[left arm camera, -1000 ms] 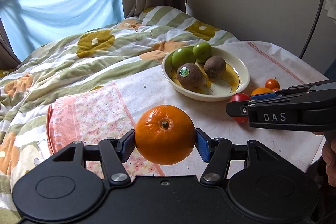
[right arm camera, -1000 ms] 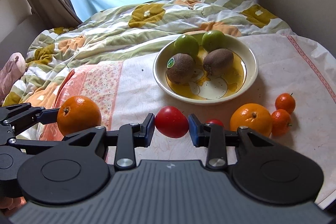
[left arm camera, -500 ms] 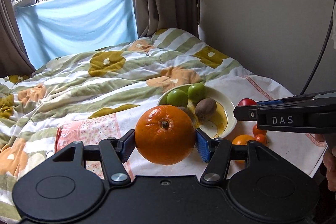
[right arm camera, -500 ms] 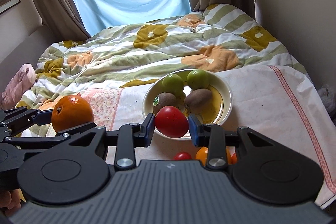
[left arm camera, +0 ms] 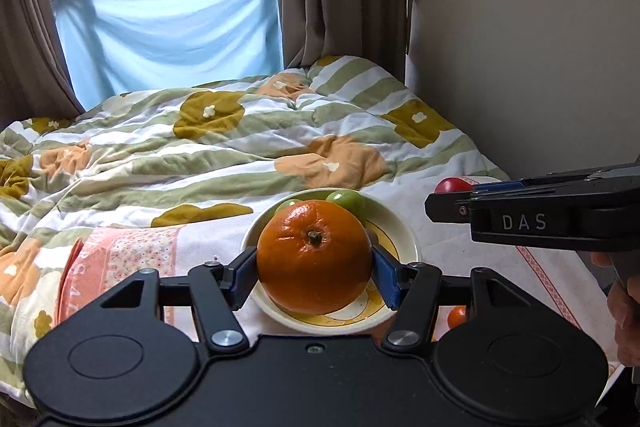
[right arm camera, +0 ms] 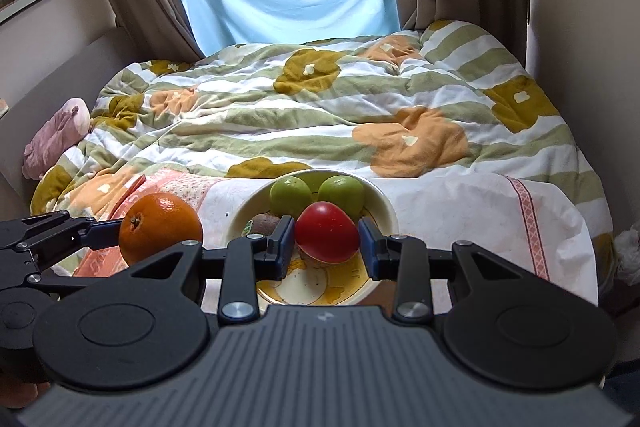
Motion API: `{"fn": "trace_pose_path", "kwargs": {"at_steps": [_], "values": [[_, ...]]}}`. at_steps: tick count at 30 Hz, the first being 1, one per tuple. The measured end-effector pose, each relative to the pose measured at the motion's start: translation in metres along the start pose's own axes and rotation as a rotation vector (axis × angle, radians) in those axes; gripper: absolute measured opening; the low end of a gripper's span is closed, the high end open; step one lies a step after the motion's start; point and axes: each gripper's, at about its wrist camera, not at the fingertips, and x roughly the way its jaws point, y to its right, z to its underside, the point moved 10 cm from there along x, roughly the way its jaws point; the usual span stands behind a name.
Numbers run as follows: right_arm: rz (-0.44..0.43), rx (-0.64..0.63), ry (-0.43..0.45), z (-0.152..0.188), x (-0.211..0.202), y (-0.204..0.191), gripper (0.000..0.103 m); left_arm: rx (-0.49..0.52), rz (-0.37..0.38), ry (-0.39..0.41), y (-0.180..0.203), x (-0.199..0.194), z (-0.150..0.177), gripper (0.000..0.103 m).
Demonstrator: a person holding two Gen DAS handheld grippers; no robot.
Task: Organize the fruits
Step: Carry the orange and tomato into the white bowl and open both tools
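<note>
Left gripper (left arm camera: 315, 279), seen along its own axis: both blue-padded fingers (left arm camera: 245, 277) press the flanks of an orange (left arm camera: 315, 255), which is carried clear of any surface. Right gripper (right arm camera: 326, 246): its fingers (right arm camera: 282, 247) clamp a red fruit (right arm camera: 327, 231) at their narrowest setting, the fruit likewise lifted. Both tools are pitched downward. In the left wrist view the right gripper enters side-on from the right edge, level with the left one, and part of the hand (left arm camera: 626, 311) holding it shows at the frame border. In the right wrist view the left gripper appears at lower left, carrying its orange, the two tools side by side and apart
</note>
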Motion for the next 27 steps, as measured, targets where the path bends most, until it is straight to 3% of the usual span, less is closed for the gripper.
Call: {"fn": "trace_pose_path", "kwargs": {"at_steps": [11, 18, 27], "values": [[-0.043, -0.071, -0.098, 0.0, 0.059, 0.048, 0.05, -0.045, -0.069, -0.115, 0.023, 0.07, 0.016, 0.064], [-0.048, -0.088, -0.134, 0.005, 0.091, 0.057, 0.05, -0.013, -0.067, -0.198, 0.031, 0.105, 0.038, 0.064], [-0.054, -0.106, -0.153, 0.01, 0.106, 0.057, 0.05, 0.007, -0.063, -0.251, 0.038, 0.121, 0.051, 0.066]]}}
